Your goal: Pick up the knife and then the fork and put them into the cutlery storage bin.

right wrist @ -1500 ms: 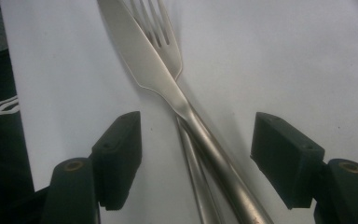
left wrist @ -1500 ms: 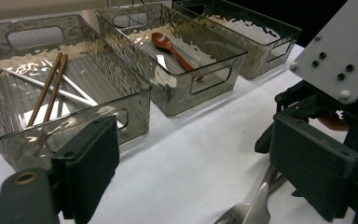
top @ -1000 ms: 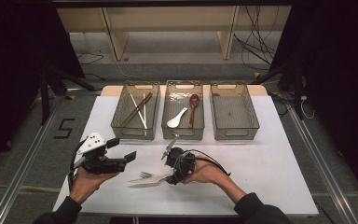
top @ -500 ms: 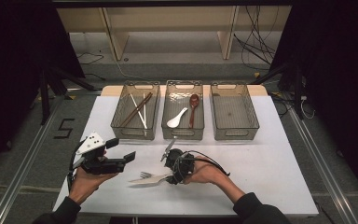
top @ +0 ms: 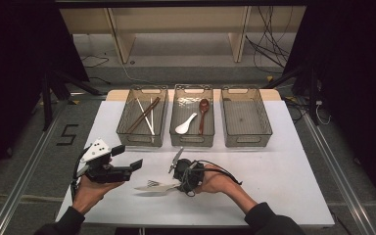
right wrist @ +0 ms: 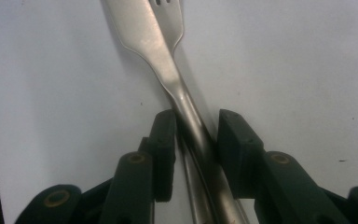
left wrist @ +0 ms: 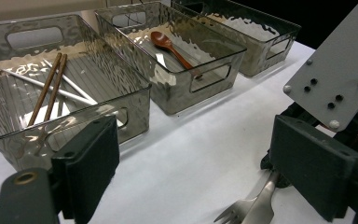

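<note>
While the right gripper [right wrist: 196, 135] closes its jaws on overlapping silver metal forks [right wrist: 168, 60], seemingly two, at the near middle of the white table [top: 284, 166], the step in hand is pickup. The left gripper [top: 127, 157] hovers open, left of them. Next move, judged: lift and carry to the empty clear plastic bin [top: 247, 117], far right.

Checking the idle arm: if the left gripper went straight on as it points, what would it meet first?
Probably the right gripper and its forks, just ahead of the left gripper; depth is unclear.
</note>
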Available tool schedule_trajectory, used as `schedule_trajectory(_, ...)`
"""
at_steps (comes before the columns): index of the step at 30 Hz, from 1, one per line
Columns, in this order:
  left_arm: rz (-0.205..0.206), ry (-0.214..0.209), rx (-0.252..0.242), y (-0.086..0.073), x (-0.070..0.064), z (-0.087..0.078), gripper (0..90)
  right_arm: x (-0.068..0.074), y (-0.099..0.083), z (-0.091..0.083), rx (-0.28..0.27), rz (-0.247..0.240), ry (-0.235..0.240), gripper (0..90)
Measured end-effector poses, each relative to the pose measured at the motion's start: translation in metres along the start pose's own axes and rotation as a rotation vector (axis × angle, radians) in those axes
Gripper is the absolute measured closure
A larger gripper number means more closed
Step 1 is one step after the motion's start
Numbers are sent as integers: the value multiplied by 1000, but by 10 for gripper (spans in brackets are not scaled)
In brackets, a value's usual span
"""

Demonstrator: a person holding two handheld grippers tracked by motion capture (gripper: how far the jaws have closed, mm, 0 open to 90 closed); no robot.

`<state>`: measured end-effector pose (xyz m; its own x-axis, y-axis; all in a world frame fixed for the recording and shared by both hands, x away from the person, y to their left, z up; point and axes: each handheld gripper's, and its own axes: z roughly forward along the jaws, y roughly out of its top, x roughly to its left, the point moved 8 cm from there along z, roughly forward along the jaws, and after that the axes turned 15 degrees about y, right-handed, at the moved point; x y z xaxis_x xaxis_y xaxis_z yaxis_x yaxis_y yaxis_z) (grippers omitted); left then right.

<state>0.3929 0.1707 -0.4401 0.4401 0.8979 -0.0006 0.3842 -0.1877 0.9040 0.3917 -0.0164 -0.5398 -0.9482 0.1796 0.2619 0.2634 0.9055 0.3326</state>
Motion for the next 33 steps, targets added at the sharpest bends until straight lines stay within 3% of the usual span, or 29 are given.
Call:
schedule_trajectory(7, 4, 1, 1, 0, -1, 0, 154, 7, -1, 1, 26, -35, 12, 725)
schedule_trajectory(20, 7, 4, -1, 0, -1, 0, 154, 11, -1, 2, 63, -122, -37, 760)
schedule_trajectory(33, 8, 5, 0, 0, 0, 0, 155, 12, -7, -1, 96, -160, -49, 802)
